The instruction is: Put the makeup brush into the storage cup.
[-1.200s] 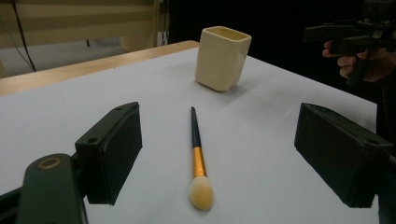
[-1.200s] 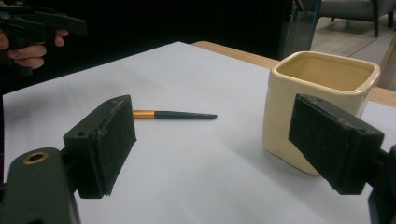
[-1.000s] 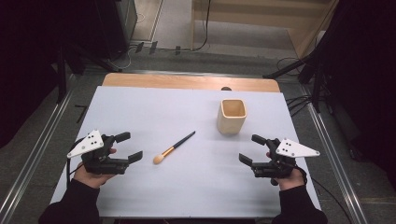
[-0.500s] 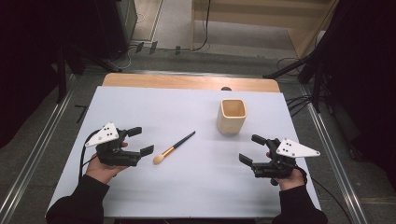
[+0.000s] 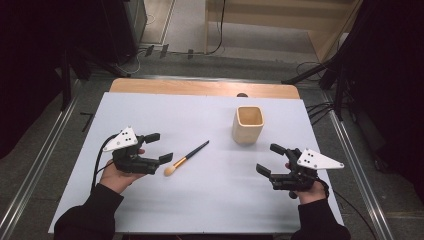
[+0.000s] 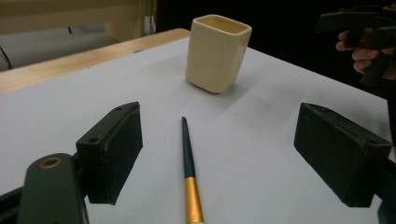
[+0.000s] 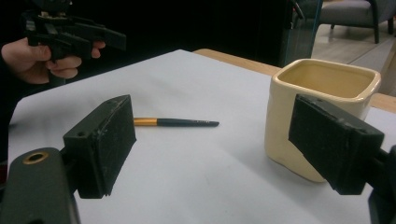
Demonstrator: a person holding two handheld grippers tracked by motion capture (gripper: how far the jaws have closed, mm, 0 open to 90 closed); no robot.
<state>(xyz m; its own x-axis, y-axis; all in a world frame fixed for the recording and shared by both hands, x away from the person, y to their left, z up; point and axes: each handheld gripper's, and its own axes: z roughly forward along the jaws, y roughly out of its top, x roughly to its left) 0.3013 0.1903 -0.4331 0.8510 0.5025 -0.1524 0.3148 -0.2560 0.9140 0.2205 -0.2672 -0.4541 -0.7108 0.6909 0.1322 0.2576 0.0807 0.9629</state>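
Left claw [image 5: 159, 148] wide open, holding nothing, its jaws flanking the brush [image 5: 186, 159] without touching it; brush lies flat on the white tabletop [image 5: 210, 200], bristle end nearest the claw, dark handle pointing toward the cup [image 5: 248, 124]. Right claw [image 5: 270, 160] wide open and empty, near the cup, well apart from the brush
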